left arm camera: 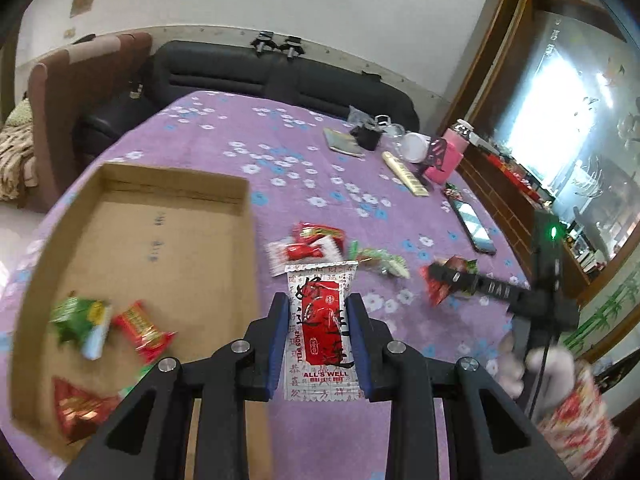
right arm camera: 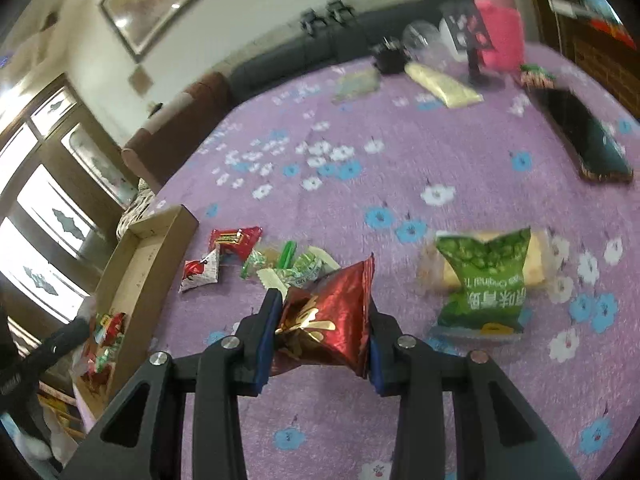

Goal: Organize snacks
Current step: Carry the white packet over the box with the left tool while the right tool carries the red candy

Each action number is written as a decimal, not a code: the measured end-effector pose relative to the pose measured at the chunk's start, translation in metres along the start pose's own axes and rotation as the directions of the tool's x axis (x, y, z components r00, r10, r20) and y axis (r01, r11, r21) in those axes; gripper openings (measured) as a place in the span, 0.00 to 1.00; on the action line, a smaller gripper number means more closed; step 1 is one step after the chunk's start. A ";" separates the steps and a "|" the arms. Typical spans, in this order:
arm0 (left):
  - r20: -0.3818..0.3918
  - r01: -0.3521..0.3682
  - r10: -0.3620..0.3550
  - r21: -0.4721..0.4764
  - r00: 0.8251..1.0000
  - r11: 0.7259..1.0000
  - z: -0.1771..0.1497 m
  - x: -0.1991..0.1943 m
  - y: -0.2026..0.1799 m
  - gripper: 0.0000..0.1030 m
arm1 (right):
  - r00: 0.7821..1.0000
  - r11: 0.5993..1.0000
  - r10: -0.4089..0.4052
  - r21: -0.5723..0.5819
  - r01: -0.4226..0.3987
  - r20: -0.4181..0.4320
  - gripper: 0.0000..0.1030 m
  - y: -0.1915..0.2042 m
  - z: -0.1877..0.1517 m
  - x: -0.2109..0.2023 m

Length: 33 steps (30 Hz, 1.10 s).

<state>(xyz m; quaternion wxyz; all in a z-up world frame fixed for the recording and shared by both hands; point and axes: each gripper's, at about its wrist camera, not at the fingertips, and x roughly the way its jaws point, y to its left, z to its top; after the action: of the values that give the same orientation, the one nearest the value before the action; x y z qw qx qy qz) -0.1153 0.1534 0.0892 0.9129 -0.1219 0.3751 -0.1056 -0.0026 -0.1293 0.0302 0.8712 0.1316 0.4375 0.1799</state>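
Starting at the box on the purple surface, three packets lie in its near end. Right of the box, the left tool grips a white-and-red sachet, held upright above the surface. Further right of the box, past a loose heap of snacks, the right tool grips a red foil packet; a green bag lies beyond.
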 end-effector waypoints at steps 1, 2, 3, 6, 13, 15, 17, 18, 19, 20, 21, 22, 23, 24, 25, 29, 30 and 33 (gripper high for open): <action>-0.006 -0.005 0.004 -0.008 1.000 1.000 -0.001 -0.003 0.003 0.29 | 0.999 0.998 -0.053 -0.040 0.053 0.010 0.35 0.006 0.005 -0.004; -0.019 -0.012 0.011 -0.022 1.000 1.000 -0.002 -0.008 0.006 0.29 | 0.996 0.994 -0.087 -0.065 0.088 0.019 0.35 0.010 0.008 -0.007; -0.028 -0.021 0.020 -0.030 0.999 0.999 -0.004 -0.011 0.009 0.29 | 0.991 0.988 -0.127 -0.082 0.129 0.028 0.35 0.015 0.013 -0.013; -0.045 -0.032 0.029 -0.069 0.999 0.997 -0.008 -0.021 0.021 0.29 | 0.991 0.990 -0.134 -0.049 0.135 0.031 0.35 0.023 0.014 -0.028; 0.038 -0.003 0.008 -0.124 0.999 0.992 -0.001 -0.027 0.051 0.29 | 0.999 0.985 -0.002 -0.171 0.011 0.052 0.35 0.084 0.006 -0.037; 0.063 0.007 0.003 -0.149 0.998 0.989 0.005 -0.030 0.067 0.29 | 0.998 0.975 0.051 -0.219 -0.042 0.037 0.35 0.106 0.005 -0.030; 0.069 -0.006 0.017 -0.152 0.997 0.988 0.011 -0.031 0.078 0.29 | 0.993 0.956 0.113 -0.275 -0.104 0.017 0.35 0.127 -0.002 -0.023; 0.065 -0.033 0.042 -0.145 0.997 0.989 0.014 -0.031 0.086 0.29 | 0.992 0.949 0.128 -0.293 -0.120 0.007 0.35 0.135 -0.006 -0.019; 0.063 -0.051 0.060 -0.139 0.996 0.989 0.018 -0.030 0.091 0.29 | 0.991 0.945 0.135 -0.299 -0.131 -0.006 0.35 0.142 -0.010 -0.015; 0.061 -0.062 0.071 -0.135 0.996 0.989 0.020 -0.029 0.097 0.29 | 0.987 0.940 0.156 -0.302 -0.159 -0.033 0.35 0.151 -0.013 -0.008; 0.055 -0.074 0.082 -0.135 0.995 0.988 0.024 -0.027 0.104 0.30 | 0.985 0.937 0.168 -0.303 -0.175 -0.047 0.35 0.157 -0.015 -0.004; 0.051 -0.082 0.089 -0.136 0.995 0.987 0.027 -0.027 0.109 0.30 | 0.983 0.935 0.173 -0.305 -0.181 -0.056 0.35 0.163 -0.016 0.000; 0.043 -0.093 0.099 -0.138 0.994 0.986 0.031 -0.024 0.117 0.30 | 0.982 0.931 0.175 -0.315 -0.187 -0.066 0.35 0.173 -0.017 0.005; 0.039 -0.095 0.102 -0.142 0.994 0.985 0.033 -0.022 0.122 0.30 | 0.982 0.928 0.176 -0.322 -0.190 -0.071 0.35 0.177 -0.019 0.007; 0.033 -0.097 0.103 -0.149 0.994 0.984 0.037 -0.019 0.128 0.30 | 0.981 0.921 0.175 -0.338 -0.194 -0.084 0.35 0.188 -0.020 0.013; -0.019 -0.107 0.106 -0.175 0.994 0.979 0.048 0.000 0.151 0.30 | 0.980 0.901 0.151 -0.391 -0.189 -0.126 0.36 0.220 -0.025 0.034; -0.030 -0.111 0.107 -0.173 0.994 0.979 0.049 0.004 0.154 0.30 | 0.980 0.898 0.147 -0.398 -0.190 -0.136 0.36 0.224 -0.027 0.038; -0.061 -0.134 0.126 -0.167 0.990 0.977 0.051 0.017 0.162 0.30 | 0.978 0.891 0.127 -0.415 -0.186 -0.165 0.36 0.244 -0.029 0.059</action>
<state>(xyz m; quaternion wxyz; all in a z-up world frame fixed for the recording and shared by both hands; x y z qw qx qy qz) -0.0507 0.3101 0.0648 0.8942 -0.1721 0.4128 -0.0162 -0.0422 0.1181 0.0653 0.8301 -0.0404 0.4326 0.3495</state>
